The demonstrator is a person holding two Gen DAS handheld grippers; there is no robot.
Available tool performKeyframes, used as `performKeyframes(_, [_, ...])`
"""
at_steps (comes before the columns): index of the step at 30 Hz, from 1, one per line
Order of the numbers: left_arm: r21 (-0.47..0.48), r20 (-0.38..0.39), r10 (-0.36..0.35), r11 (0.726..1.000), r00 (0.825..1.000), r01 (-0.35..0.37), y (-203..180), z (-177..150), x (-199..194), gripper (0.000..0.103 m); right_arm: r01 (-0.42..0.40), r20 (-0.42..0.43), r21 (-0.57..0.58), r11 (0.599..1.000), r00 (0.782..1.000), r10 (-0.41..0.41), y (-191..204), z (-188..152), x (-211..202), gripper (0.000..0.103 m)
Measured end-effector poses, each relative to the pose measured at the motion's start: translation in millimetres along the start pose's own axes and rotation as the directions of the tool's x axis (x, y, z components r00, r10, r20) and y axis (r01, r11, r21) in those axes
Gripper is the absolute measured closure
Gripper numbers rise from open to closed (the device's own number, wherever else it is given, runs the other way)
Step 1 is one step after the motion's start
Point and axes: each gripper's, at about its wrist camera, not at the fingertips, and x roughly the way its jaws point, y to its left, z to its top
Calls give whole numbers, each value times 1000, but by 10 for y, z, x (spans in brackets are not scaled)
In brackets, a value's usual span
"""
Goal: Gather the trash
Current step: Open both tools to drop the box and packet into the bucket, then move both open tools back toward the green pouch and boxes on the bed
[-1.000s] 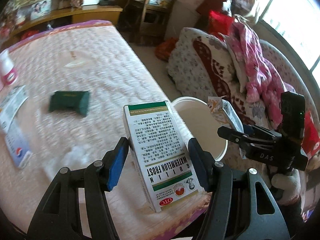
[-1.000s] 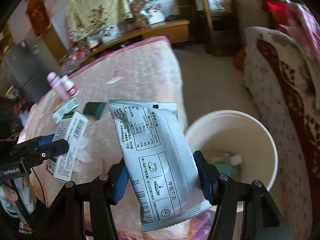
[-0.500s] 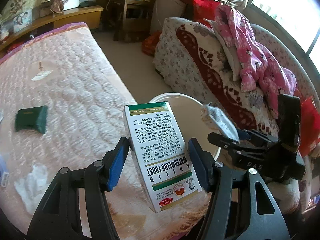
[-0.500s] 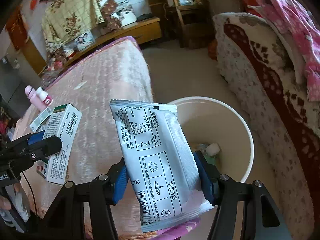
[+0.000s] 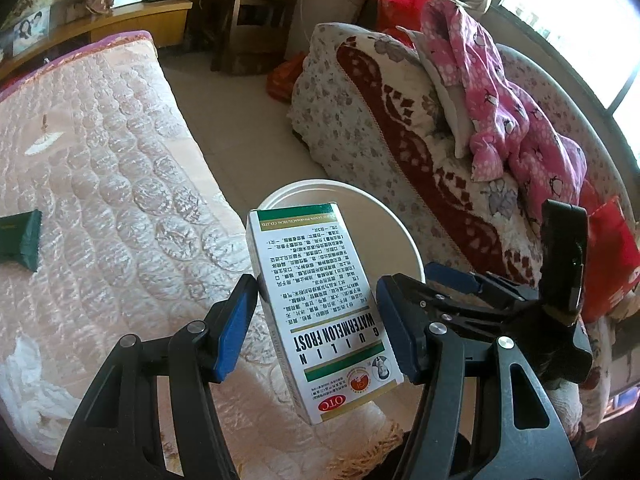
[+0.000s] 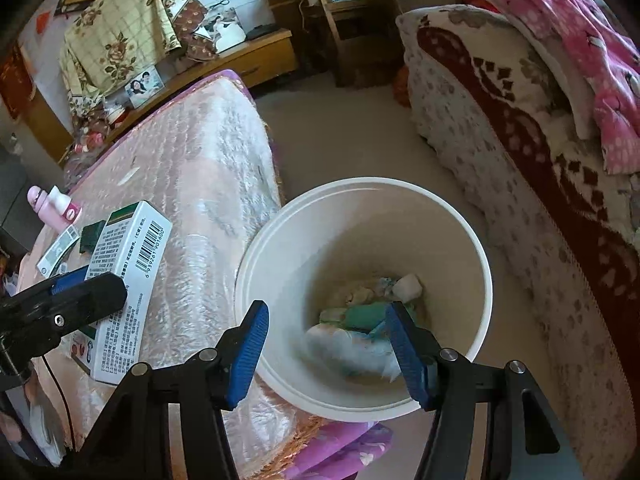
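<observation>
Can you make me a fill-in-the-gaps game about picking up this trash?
1. The left gripper grips the box printed Watermelon ____.
2. The right gripper holds ____.
3. Below it, the bucket is coloured ____.
Missing words: Frost; nothing; white.

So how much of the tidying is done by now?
Partly done. The white bucket already holds scraps and a white packet, and the right gripper hangs empty above it. The left gripper grips a medicine box, not yet binned. On the bed a green packet and a crumpled tissue lie uncollected.
</observation>
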Motion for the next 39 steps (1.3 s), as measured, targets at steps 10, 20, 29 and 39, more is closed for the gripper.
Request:
performKeyframes(10, [-2,18,-71,997,997,71,17,26,35,41,18,-23,13,1000,1000,-18,-49,-55,35,43])
performKeyframes(20, [-3,81,-10,1000,997,11,80,14,-120,41,40,-12,4,999,999,-40,-44,-86,-55,43])
performKeyframes(29, [6,126,97,995,987,-98,238,-118,-372,41,30,-4,-31,999,1000,-30,158,-112,-115,43])
performKeyframes(39, [-47,176,187,982,966,-181,541,-302,-736,41,-1,34,-85,996,999,4,571,-80,-273,39])
